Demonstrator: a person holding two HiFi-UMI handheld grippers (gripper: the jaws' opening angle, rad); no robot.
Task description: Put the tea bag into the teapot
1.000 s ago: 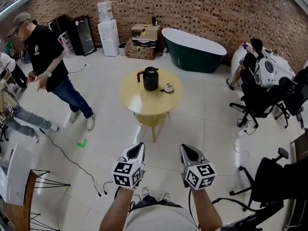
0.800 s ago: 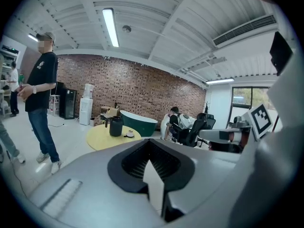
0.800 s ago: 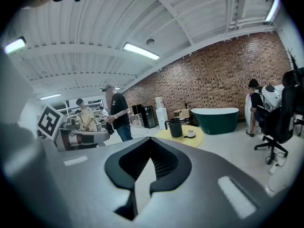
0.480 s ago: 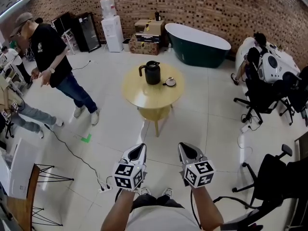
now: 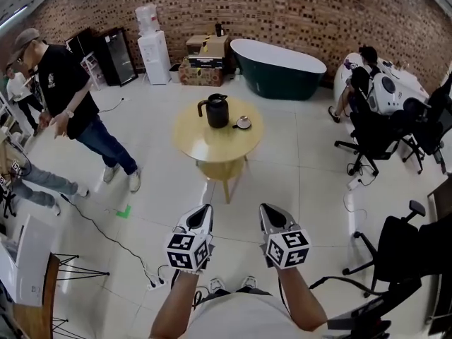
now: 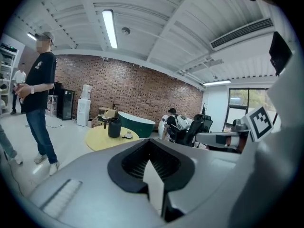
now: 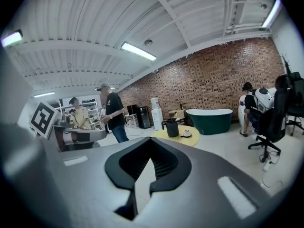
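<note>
Standing well apart from the round yellow table (image 5: 212, 154), much as a second ago, with only a slight swing of view since. Holds the left gripper (image 5: 205, 210) and right gripper (image 5: 265, 209) low, jaws pressed together on nothing. Leaves the black handled teapot (image 5: 216, 111) on the table untouched; cannot make out the tea bag from here, so reads the task as unstarted.

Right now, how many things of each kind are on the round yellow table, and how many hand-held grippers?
Black teapot: 1
Small white dish: 1
Hand-held grippers: 2, the left hand-held gripper and the right hand-held gripper
Total: 4
</note>
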